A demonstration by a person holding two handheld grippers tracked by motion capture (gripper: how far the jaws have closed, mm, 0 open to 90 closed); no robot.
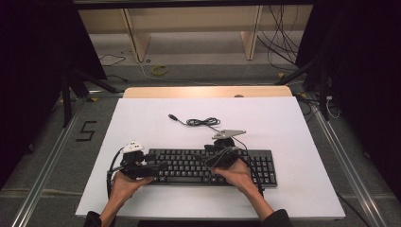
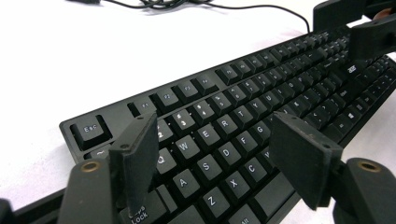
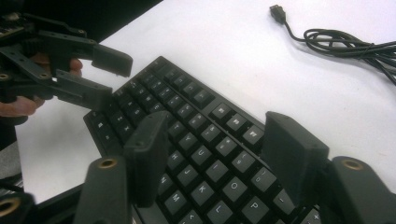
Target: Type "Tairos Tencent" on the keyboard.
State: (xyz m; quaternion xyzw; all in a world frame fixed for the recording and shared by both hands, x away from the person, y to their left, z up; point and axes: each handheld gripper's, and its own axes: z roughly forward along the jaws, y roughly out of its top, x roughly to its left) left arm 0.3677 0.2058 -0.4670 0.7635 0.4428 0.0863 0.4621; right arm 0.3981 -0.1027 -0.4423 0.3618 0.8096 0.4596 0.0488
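A black keyboard (image 1: 189, 166) lies on a white board (image 1: 283, 123), near its front edge. My left gripper (image 1: 160, 166) hovers over the keyboard's left end, jaws apart, with the letter keys (image 2: 219, 140) showing between its fingers (image 2: 140, 154). My right gripper (image 1: 213, 155) hangs over the keyboard's right half, also open; nothing but keys (image 3: 210, 149) shows between its fingers (image 3: 289, 149). The right gripper view takes in the left gripper (image 3: 109, 77) open at the keyboard's far end. The keyboard's cable (image 1: 203, 122) lies coiled behind it, its USB plug (image 3: 278, 11) loose on the board.
The white board rests on a wooden table (image 1: 208, 91). Bare board stretches behind and to the right of the keyboard. On the floor to the left a taped "5" (image 1: 86, 131) is marked. Cables and a yellow ring (image 1: 160, 71) lie on the floor beyond the table.
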